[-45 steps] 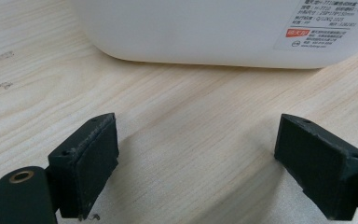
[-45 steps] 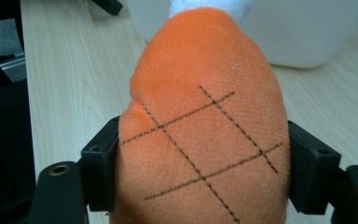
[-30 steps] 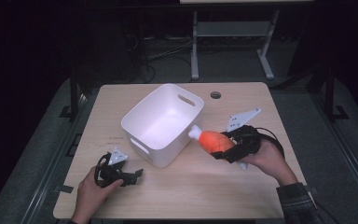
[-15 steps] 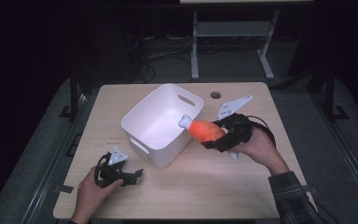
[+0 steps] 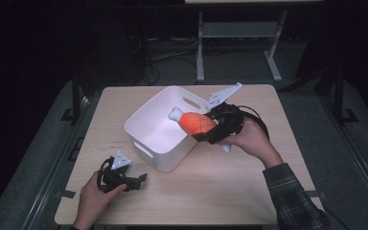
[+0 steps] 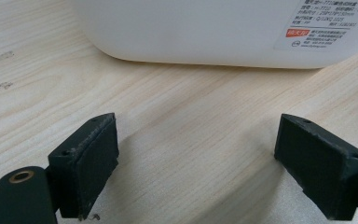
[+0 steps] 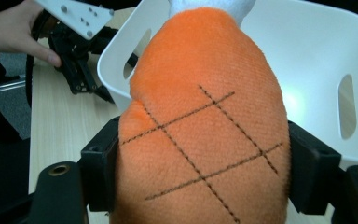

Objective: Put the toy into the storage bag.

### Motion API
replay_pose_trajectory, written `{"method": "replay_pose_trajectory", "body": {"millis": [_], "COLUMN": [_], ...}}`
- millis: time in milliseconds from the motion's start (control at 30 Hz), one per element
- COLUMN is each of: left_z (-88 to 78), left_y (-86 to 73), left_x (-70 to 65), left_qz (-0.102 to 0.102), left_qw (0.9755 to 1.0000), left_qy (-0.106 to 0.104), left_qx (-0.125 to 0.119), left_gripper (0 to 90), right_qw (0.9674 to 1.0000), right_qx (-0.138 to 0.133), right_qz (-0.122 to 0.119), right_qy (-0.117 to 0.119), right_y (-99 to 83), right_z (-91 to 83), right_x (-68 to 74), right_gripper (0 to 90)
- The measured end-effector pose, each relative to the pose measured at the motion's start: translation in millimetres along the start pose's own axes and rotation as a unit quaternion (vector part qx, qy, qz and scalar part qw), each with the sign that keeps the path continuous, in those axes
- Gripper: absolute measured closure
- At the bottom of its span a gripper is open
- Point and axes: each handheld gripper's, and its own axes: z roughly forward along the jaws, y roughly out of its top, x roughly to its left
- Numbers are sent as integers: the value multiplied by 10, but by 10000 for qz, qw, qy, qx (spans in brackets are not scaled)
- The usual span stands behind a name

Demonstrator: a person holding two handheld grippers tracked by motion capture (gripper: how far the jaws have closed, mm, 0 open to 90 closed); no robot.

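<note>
A dark room surrounds my pale wooden worktop [image 5: 249, 182]. The orange plush drumstick [image 5: 197, 123] sits clamped between my right gripper [image 5: 211, 130]'s jaws, its white bone end poking ahead of them over the near rim of the white bin [image 5: 146, 127]. I judge I'm mid-carry; next I must push on past the rim, then let go. My left gripper [image 5: 136, 179] rests idle, jaws apart on nothing, the bin's outer wall just ahead of them. Only that rim stands in the way.
</note>
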Motion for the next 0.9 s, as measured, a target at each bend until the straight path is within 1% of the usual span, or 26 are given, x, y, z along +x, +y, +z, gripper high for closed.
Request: {"method": "replay_pose_trajectory", "body": {"millis": [67,233,267,367,633,900], "left_z": [0,-1,-1,-1,0,-1], "left_y": [0,0,0,0,0,0], "left_x": [0,1,1,1,1,2], "left_qz": [1,2,4,4,4,7], "left_qw": [10000,10000,10000,10000,10000,10000], "left_qy": [-2,-5,-5,-5,-8,-8], "left_qx": [2,6,8,9,8,12], "left_gripper": [126,126,126,126,126,126], "right_qw": [10000,10000,9999,9998,9995,9991], "right_qx": [3,58,82,138,178,250], "right_qz": [27,-9,-51,-77,-221,-276], "right_qy": [7,34,52,74,139,189], "right_y": [56,177,199,275,475,603], "right_z": [35,145,168,236,389,541], "right_x": [2,4,2,11,45,62], "right_gripper": [260,260,260,260,260,259]}}
